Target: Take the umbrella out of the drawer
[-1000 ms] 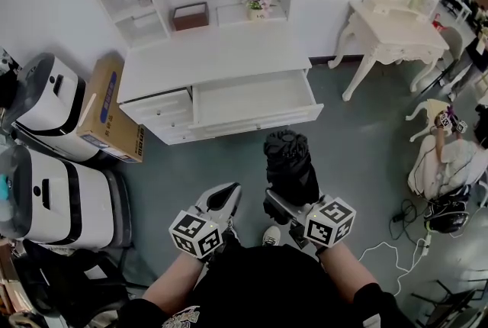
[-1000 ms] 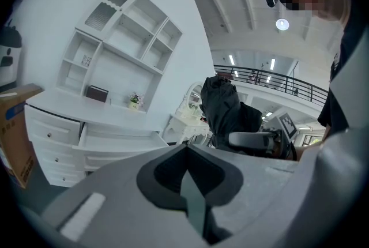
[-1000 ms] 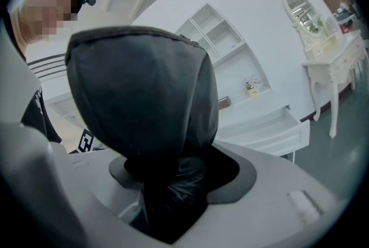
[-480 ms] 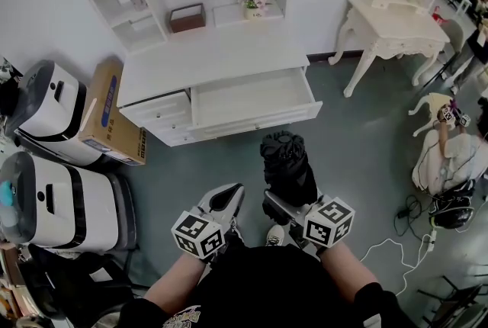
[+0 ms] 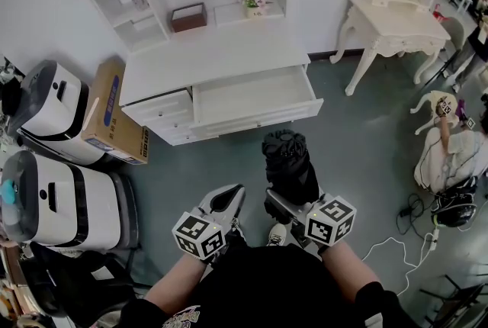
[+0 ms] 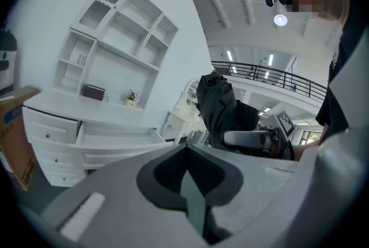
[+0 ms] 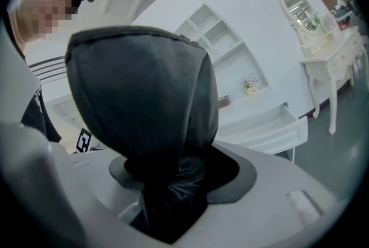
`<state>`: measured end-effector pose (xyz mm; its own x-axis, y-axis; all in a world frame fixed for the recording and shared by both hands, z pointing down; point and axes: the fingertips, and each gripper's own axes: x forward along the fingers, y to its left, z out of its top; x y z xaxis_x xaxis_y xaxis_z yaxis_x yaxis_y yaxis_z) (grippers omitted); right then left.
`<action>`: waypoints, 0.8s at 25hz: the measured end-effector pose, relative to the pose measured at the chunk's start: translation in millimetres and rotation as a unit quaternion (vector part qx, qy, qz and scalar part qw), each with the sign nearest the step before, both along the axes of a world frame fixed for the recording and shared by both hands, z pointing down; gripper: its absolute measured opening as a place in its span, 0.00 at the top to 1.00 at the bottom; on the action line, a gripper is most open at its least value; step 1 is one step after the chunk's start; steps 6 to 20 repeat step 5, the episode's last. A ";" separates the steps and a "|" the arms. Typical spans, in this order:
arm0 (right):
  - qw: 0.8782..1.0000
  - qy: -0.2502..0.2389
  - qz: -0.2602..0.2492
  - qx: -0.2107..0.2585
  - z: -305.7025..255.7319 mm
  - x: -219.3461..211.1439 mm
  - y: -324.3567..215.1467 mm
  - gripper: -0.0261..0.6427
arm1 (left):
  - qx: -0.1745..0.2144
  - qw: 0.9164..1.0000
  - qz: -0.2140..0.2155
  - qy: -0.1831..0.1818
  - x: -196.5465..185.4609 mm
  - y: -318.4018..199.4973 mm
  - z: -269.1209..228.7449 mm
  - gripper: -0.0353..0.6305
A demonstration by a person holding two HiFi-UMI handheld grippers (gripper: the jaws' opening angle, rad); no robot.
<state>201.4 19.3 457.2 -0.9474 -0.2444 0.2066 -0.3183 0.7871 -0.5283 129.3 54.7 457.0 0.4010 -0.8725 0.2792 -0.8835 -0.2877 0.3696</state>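
Note:
A folded black umbrella stands up out of my right gripper, which is shut on its lower end; it fills the right gripper view as the umbrella. It is held over the floor, in front of the white desk's open drawer, whose inside shows nothing. My left gripper is beside it on the left, shut and holding nothing. The left gripper view shows the umbrella to the right of the drawer.
A white desk with a shelf hutch stands ahead. A cardboard box and two white machines are at the left. A white dressing table stands at the right, with cables on the floor.
Nothing has moved beyond a slight shift of the head view; the umbrella stays in the right gripper.

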 end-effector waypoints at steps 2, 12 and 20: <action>1.000 0.000 -0.001 0.001 -0.9 0.5 1.3 0.55 | 0.000 1.000 -0.002 0.000 0.4 2.6 -0.5 0.95; 1.000 0.000 -0.003 0.001 -1.8 2.0 3.2 0.55 | -0.001 1.000 -0.005 0.000 1.3 6.1 -1.1 0.95; 1.000 0.000 -0.003 0.001 -1.8 2.0 3.2 0.55 | -0.001 1.000 -0.005 0.000 1.3 6.1 -1.1 0.95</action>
